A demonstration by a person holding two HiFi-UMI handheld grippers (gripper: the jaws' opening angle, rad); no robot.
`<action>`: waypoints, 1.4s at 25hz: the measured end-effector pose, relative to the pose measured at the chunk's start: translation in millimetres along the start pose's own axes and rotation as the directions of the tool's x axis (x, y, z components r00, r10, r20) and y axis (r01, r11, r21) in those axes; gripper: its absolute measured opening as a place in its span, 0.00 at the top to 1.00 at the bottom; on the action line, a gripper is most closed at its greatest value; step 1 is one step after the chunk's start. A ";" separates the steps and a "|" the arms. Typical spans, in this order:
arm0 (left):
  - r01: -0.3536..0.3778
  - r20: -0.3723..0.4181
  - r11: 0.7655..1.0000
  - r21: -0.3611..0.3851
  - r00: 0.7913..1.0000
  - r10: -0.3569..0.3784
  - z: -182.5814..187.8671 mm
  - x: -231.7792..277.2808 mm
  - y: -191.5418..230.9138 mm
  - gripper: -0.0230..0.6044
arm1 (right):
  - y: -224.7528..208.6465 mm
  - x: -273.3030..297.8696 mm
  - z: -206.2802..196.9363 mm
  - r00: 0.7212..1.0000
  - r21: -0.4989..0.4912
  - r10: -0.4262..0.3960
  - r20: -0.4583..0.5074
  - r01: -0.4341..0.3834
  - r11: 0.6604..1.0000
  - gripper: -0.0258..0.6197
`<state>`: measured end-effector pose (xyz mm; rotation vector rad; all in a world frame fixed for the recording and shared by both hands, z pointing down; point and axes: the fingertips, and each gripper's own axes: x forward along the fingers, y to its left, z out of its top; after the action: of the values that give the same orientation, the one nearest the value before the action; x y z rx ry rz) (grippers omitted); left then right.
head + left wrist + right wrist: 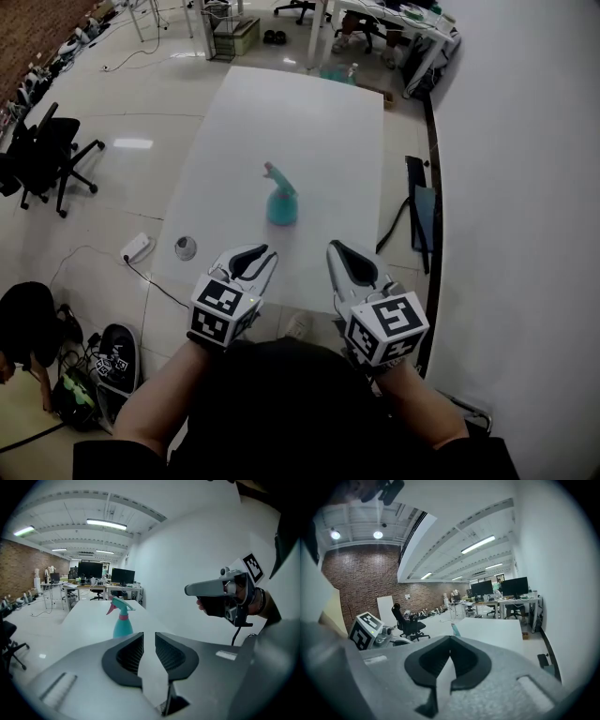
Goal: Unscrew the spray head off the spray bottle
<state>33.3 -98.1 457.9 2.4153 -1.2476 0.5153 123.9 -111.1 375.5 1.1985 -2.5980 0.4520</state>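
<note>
Both hang short of the spray bottle (281, 204): my left gripper (149, 639), fingers (129, 656) slightly apart to grasp; right gripper (450, 640), fingers together.

Bright ceiling lights (106, 524); dark fisheye corners

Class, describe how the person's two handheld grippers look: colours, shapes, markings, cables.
The left gripper and right gripper have light grey bodies with black ribbed jaws. Each bears a white cube with black square markers. A black cable hangs off the right one.

no readable text, no legible labels
</note>
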 end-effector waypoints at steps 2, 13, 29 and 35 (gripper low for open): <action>-0.016 -0.011 1.000 0.000 1.000 0.016 -0.8 5.6 -1.5 0.80 | -6.5 -2.1 0.1 1.000 0.001 0.011 -0.002 -0.011 1.000 0.98; -0.057 -0.060 0.998 0.003 0.997 0.057 -15.3 37.3 17.3 0.61 | -21.5 10.4 -8.1 0.999 0.003 0.028 -0.034 -0.028 1.000 0.97; 0.043 -0.129 0.994 0.103 0.991 -0.029 -41.0 105.9 68.2 0.33 | -22.0 39.2 10.5 0.990 -0.044 -0.122 -0.072 0.119 0.992 0.97; 0.098 -0.176 0.987 0.131 0.982 -0.075 -53.7 132.1 72.7 0.29 | -20.0 44.6 6.9 0.979 -0.033 -0.171 -0.110 0.168 0.985 0.97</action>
<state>36.5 -202.7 578.9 2.4651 -1.0618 0.7884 110.4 -156.9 388.0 1.3334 -2.3767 0.4389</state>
